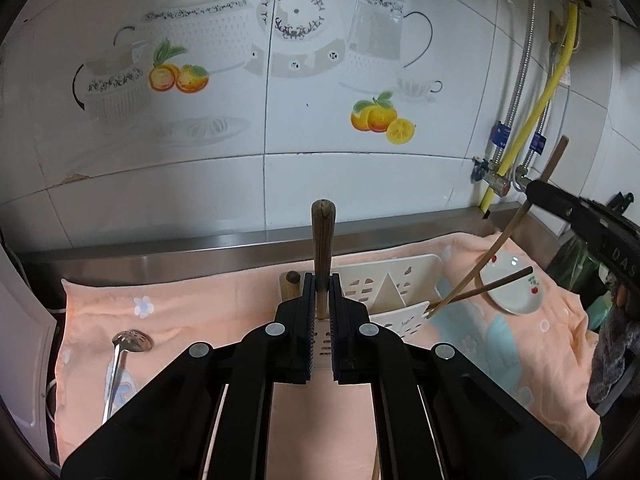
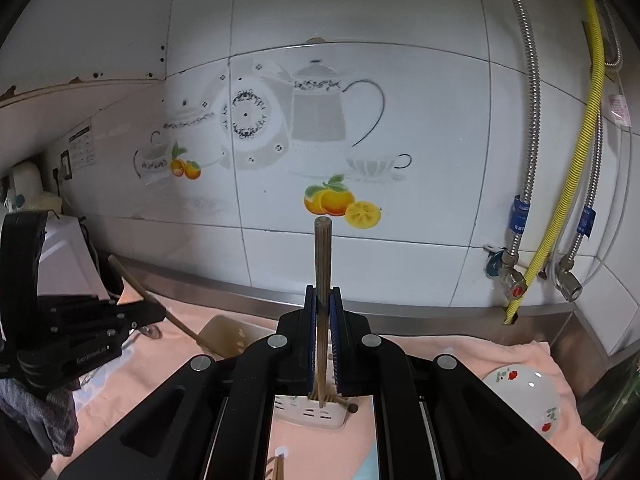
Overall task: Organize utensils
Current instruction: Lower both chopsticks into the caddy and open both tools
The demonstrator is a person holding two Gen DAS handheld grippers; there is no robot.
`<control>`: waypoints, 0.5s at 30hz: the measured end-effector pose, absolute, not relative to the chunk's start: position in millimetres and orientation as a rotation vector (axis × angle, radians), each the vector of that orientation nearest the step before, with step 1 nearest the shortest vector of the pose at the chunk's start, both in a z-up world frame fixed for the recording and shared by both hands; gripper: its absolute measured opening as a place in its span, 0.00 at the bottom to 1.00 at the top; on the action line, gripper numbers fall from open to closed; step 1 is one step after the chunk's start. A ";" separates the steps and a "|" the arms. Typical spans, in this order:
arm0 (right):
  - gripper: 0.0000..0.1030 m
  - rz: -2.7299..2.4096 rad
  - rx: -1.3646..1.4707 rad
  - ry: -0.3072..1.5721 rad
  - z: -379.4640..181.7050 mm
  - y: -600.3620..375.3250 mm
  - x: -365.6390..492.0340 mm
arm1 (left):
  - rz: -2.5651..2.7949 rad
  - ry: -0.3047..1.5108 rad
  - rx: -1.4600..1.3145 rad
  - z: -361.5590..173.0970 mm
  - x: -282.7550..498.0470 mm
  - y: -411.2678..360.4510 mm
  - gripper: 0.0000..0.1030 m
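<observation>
In the left wrist view my left gripper (image 1: 322, 280) is shut on the upright wooden handle of a slotted spatula (image 1: 323, 240), just in front of the white utensil holder (image 1: 384, 292). My right gripper (image 1: 532, 192) comes in from the right, shut on long chopsticks (image 1: 480, 268) whose tips reach the holder's near right corner. In the right wrist view my right gripper (image 2: 322, 292) clamps the chopsticks (image 2: 322, 256) upright, tips at the holder (image 2: 312, 414). At the left, the left gripper (image 2: 160, 314) holds the spatula (image 2: 224, 336) slanted over the cloth.
A peach towel (image 1: 224, 312) covers the steel counter below a tiled wall. A metal slotted spoon (image 1: 128, 340) lies at the left of the towel. A white plate with red fruit (image 1: 516, 288) sits at the right. Hoses and valves (image 1: 500, 176) hang at the right.
</observation>
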State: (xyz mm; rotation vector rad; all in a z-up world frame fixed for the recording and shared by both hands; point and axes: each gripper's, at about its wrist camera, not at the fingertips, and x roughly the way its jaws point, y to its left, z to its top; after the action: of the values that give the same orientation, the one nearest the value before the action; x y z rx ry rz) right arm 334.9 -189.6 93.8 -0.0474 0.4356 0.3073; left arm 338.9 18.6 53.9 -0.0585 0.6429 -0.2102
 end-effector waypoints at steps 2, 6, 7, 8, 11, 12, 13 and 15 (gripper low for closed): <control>0.06 0.311 -0.043 0.423 100.0 -189.7 335.6 | -0.208 0.646 -0.061 52.8 340.8 19.2 0.05; 0.06 0.308 -0.045 0.393 109.4 -188.0 336.4 | -0.210 0.651 -0.066 51.4 343.3 19.9 0.05; 0.06 0.305 -0.047 0.391 109.0 -187.4 337.8 | -0.213 0.655 -0.065 50.6 343.9 19.4 0.05; 0.06 0.305 -0.049 0.397 107.4 -186.9 339.7 | -0.215 0.657 -0.064 49.8 344.2 18.7 0.05; 0.06 0.299 -0.051 0.425 96.6 -186.1 345.6 | -0.219 0.662 -0.061 47.1 344.1 18.0 0.05; 0.06 0.299 -0.051 0.435 91.5 -186.2 347.2 | -0.220 0.664 -0.062 46.6 344.2 18.0 0.05; 0.06 0.298 -0.051 0.446 86.6 -186.5 348.6 | -0.220 0.667 -0.063 45.7 344.6 18.2 0.05; 0.06 0.297 -0.052 0.463 79.0 -186.8 350.2 | -0.219 0.669 -0.062 45.0 344.9 18.3 0.05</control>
State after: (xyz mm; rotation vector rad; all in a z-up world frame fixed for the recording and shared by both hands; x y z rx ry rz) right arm 350.2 -186.8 79.0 -0.0518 0.4633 0.2972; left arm 344.9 18.3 45.0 -0.0618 0.6693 -0.2191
